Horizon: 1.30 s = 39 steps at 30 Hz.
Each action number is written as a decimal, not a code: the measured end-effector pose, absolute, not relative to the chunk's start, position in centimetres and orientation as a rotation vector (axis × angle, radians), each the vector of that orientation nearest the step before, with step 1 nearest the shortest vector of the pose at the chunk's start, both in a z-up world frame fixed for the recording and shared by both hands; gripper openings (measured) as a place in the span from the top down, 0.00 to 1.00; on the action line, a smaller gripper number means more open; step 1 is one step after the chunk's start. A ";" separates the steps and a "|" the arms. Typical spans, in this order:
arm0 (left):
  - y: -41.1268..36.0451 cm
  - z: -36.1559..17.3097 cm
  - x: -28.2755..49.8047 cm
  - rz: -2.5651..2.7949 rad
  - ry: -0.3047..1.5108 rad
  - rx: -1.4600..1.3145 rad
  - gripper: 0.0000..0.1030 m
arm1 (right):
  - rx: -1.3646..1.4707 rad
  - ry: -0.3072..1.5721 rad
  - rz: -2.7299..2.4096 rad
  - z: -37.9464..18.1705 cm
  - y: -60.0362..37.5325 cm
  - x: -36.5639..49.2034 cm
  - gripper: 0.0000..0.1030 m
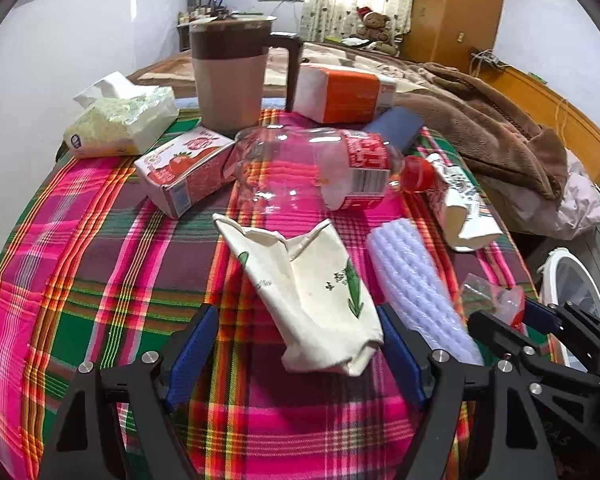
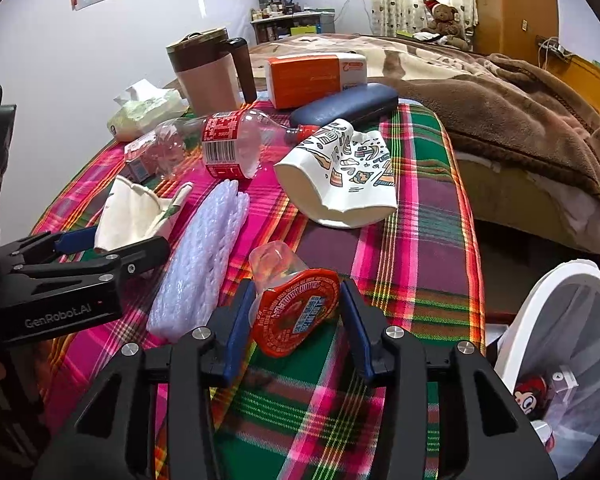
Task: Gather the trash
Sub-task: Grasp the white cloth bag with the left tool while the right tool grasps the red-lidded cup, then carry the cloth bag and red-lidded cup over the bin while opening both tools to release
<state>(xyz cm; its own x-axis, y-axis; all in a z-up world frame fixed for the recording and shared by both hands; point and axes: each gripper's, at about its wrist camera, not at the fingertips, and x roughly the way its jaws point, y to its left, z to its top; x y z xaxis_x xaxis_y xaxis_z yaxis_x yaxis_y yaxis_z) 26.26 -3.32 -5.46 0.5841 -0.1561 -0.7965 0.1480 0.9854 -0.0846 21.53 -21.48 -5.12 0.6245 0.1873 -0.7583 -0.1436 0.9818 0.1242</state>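
My left gripper (image 1: 296, 308) stands open around a crushed cream paper cup (image 1: 312, 292) lying on the plaid tablecloth (image 1: 100, 264); its pads do not press on the cup. My right gripper (image 2: 296, 286) is shut on a small clear jelly cup with a red foil lid (image 2: 296, 312), both blue pads against the lid's rim. A white foam net sleeve (image 2: 204, 256) lies between the two grippers. Farther back lie an empty clear bottle with a red label (image 1: 312, 168), a strawberry carton (image 1: 184, 168) and a crushed patterned paper cup (image 2: 340, 176).
A white bin with a clear liner (image 2: 560, 320) stands below the table's right edge. At the back of the table are a brown jug (image 1: 228, 76), an orange tissue box (image 1: 340, 92), a tissue pack (image 1: 124, 124) and a dark glasses case (image 2: 344, 108). A bed with a brown blanket (image 2: 520, 120) lies beyond.
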 end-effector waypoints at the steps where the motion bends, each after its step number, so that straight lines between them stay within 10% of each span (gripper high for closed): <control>1: -3.3 -5.5 26.4 -0.178 0.928 -0.009 0.24 | 0.057 0.874 0.190 -5.1 -21.5 21.6 0.57; 10: -3.7 -5.8 26.7 -0.201 0.926 -0.008 0.58 | 0.075 0.862 0.188 -5.0 -21.6 21.9 0.57; 39: -4.3 0.1 20.3 -0.234 0.748 0.026 0.60 | 0.107 0.720 0.147 -1.1 -23.0 18.2 0.57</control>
<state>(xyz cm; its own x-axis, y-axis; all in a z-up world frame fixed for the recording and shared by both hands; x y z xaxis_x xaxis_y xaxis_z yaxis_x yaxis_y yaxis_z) 20.32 -4.27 0.12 0.7085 -0.2014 -0.6764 0.2198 0.9737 -0.0597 18.17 -23.02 -1.12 0.7424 0.1704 -0.6480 -0.0971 0.9843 0.1475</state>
